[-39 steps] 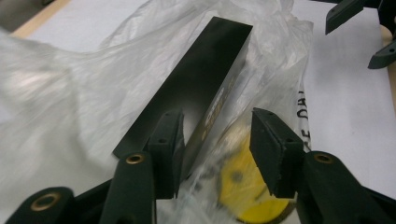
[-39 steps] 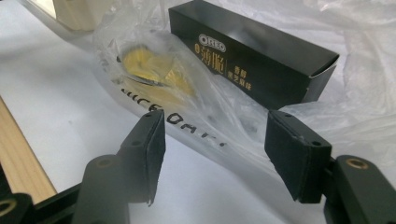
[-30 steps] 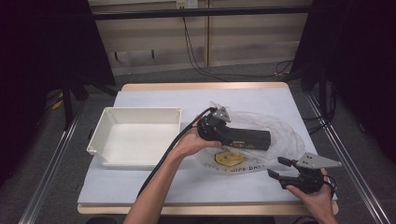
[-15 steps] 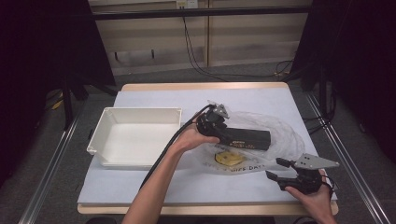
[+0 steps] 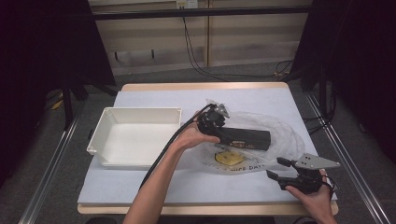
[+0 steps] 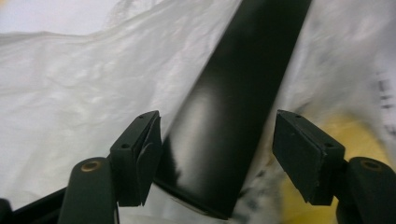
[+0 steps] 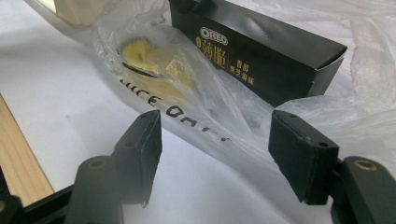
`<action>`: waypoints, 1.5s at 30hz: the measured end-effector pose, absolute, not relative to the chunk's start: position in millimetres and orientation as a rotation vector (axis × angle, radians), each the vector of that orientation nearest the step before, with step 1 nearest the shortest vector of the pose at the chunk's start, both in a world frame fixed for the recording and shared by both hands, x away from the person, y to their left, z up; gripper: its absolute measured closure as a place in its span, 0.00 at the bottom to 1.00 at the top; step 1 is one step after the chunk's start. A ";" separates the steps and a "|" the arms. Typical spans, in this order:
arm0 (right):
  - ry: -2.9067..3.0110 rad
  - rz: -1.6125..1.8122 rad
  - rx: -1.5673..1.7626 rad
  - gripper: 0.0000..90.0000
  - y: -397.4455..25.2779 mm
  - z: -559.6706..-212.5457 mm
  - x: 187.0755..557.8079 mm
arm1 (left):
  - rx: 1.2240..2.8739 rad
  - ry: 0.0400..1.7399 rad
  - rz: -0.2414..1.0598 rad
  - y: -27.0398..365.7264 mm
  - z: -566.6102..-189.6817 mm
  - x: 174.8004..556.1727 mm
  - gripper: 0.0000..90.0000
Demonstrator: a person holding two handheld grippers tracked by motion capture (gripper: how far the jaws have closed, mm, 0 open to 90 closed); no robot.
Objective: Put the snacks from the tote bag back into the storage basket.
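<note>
White tray (image 5: 135, 140) sits at bench left. Left gripper (image 6: 217, 149) fingers spread either side of the black Oreo box (image 5: 245, 137) on the plastic bag (image 5: 280, 135), mid-bench — not clamped yet. Right gripper (image 5: 285, 172) fingers released, nr bag edge. Step: grasping box. Next — close on it, lift twd tray.
</note>
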State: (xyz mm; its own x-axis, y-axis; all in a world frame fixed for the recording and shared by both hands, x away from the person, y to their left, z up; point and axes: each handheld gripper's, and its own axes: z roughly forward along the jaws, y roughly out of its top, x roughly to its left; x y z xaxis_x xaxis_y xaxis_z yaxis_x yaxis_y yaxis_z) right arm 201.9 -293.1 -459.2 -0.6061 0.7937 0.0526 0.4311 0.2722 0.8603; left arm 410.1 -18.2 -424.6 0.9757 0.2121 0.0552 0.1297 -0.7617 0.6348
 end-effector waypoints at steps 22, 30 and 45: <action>2.180 1.275 1.097 0.39 -292.8 -460.0 202.6 | 2.603 0.066 0.105 -27.6 -437.6 416.3 0.36; 2.168 1.271 1.094 0.39 -292.5 -459.9 202.3 | 2.623 0.044 0.090 -30.2 -442.4 416.7 0.37; 2.157 1.272 1.114 0.39 -295.2 -460.8 203.6 | 2.600 0.009 0.004 -27.8 -436.6 416.1 0.48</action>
State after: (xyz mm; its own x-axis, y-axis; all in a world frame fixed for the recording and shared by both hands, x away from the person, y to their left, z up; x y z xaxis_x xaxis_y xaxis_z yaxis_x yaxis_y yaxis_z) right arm 203.6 -295.2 -460.8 -0.6035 0.7955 0.0549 0.4329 0.2690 0.8604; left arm 416.1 -27.8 -436.6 1.0000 0.0071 0.0010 0.0056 -0.8567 0.5158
